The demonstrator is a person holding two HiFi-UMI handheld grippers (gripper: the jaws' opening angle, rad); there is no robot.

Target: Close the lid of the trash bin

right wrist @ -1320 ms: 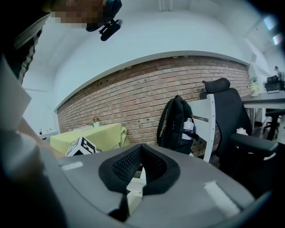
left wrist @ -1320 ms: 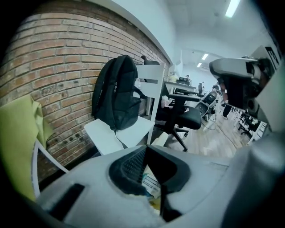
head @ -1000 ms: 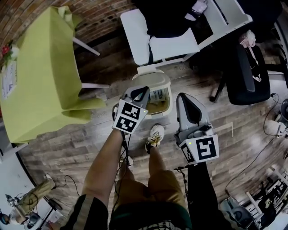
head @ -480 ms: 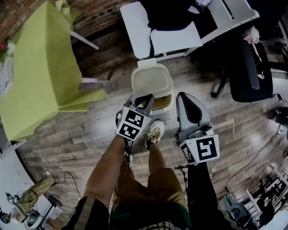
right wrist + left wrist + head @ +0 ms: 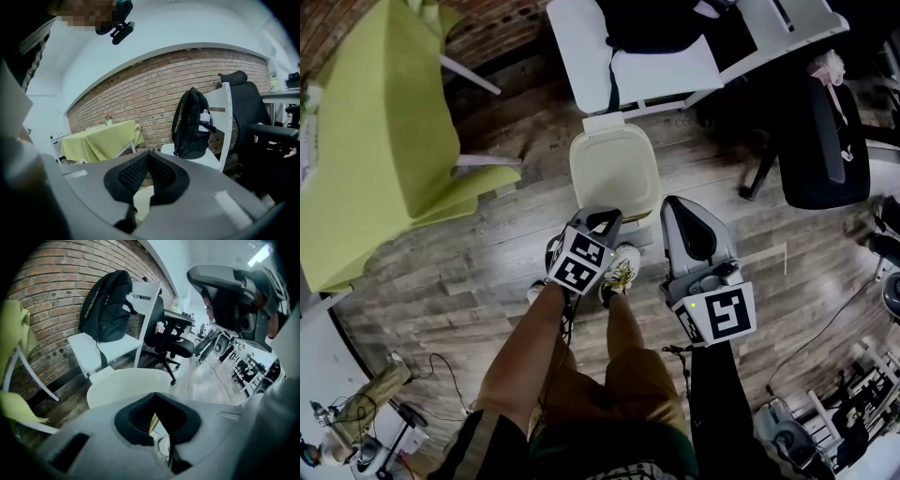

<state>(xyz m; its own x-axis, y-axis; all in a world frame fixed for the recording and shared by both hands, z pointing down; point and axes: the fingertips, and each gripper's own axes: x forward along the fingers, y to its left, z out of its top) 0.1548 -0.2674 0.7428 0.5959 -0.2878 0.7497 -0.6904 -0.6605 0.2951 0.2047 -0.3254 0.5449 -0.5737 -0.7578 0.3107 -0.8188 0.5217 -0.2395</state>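
Left gripper [image 5: 602,217]: its jaws are closed tip to tip with nothing between them. It is held low over the floor, and in the head view its tip overlaps the near edge of the trash bin; whether it touches the bin cannot be told.
Right gripper [image 5: 678,206]: its jaws are also pressed together and empty. It is held just right of the bin's near corner, beside the left gripper, and points the same way.
Wooden floor [image 5: 469,272]: dark planks run under everything.
Brick wall [image 5: 154,89]: it stands behind the furniture, seen in both gripper views.
Table [image 5: 384,131]: it is draped in a yellow-green cloth and stands well to the left of the bin.
White chair [image 5: 591,66]: it stands directly behind the bin, against the wall.
Office chair [image 5: 820,131]: it is black and stands to the right of the white chair.
Backpack [image 5: 108,305]: it is black and stands upright on the white chair's seat, leaning on its back.
Trash bin [image 5: 615,169]: it is cream and stands on the floor between the white chair and the person's feet.
Lid [image 5: 126,385]: it lies down flat over the bin's top, with its hinge tab on the chair side.
Shoe [image 5: 622,270]: it is pale and planted on the floor just in front of the bin, between the two grippers.
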